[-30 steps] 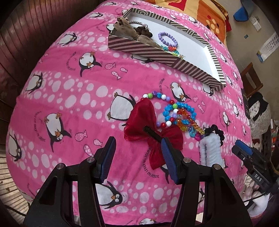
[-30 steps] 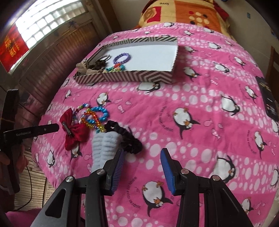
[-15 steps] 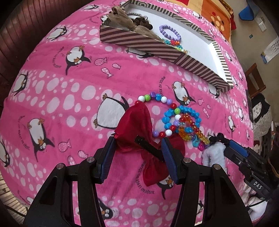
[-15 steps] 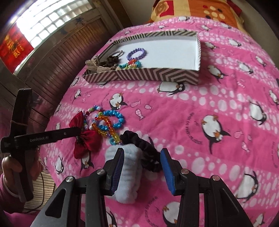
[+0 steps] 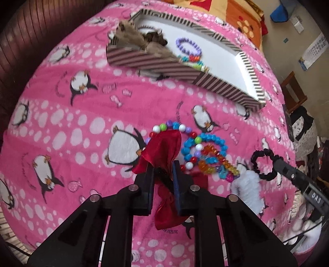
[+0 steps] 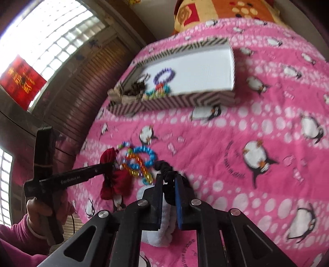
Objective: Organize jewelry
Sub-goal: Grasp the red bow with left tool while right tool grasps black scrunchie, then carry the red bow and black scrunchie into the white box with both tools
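My left gripper (image 5: 163,170) is shut on the knot of a red bow hair clip (image 5: 162,147) lying on the pink penguin blanket. My right gripper (image 6: 168,180) is shut on a black scrunchie (image 6: 165,167), which also shows in the left wrist view (image 5: 265,164), beside a white scrunchie (image 6: 160,232). Bead bracelets lie in a pile (image 5: 203,152) between the two. A striped box (image 5: 207,80) farther back holds a purple bracelet (image 5: 188,46), colourful beads and brown hair pieces (image 5: 139,39).
The bed's left edge drops off toward a dark wood wall (image 6: 82,86). An orange pillow (image 6: 226,12) lies behind the box. A wooden chair (image 5: 292,92) stands at the right.
Both grippers moved forward and closed: the left on the red bow, the right on the black scrunchie. The black scrunchie now stands lifted off the white one.
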Tool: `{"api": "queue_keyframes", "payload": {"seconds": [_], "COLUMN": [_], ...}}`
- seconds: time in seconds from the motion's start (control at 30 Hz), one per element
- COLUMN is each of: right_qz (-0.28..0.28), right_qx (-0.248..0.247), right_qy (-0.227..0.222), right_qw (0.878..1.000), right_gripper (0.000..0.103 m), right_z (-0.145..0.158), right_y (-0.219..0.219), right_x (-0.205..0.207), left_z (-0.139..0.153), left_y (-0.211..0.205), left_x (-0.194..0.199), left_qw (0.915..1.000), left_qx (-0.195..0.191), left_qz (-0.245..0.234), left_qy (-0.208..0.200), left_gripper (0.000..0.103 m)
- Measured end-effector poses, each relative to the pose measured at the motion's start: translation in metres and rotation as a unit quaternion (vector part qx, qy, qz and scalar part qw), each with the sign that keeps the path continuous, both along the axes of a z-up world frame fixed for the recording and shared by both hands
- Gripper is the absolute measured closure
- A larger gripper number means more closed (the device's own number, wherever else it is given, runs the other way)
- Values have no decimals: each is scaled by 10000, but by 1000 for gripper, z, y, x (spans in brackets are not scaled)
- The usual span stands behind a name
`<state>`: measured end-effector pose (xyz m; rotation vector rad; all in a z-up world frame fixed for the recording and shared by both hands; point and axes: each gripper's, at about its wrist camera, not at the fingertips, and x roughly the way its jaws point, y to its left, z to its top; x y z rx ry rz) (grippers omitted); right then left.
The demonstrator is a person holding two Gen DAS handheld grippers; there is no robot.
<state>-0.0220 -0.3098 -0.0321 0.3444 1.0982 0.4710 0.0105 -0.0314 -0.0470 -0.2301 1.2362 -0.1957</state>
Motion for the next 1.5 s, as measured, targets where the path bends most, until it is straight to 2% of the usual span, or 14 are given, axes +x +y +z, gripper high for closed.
{"api": "queue_keyframes", "payload": {"seconds": [0.27,0.67,1.03,1.5], "right_qz": [-222,-314,-473,-723], "right_qx": [97,94,-7,-304], "right_qy": [-371,-658,-647,-344], "right_qw": [9990,9973,9968,9963], "right_gripper": [93,93,93,93], "right_z": [34,59,59,36], "right_y": [-15,-6,-4,-11], "right_x": [13,59,101,158], "left_z": [40,78,78,61], "left_y": [12,1,-6,-23], "left_x": [15,72,133,216], "left_qw": [9992,9958,9933,9930], "left_qx": [-119,179,520,669], "left_qz": [72,-69,-151,-287], "left_qy": [-364,-890,-1022,-925], "left_gripper": [89,89,89,89]}}
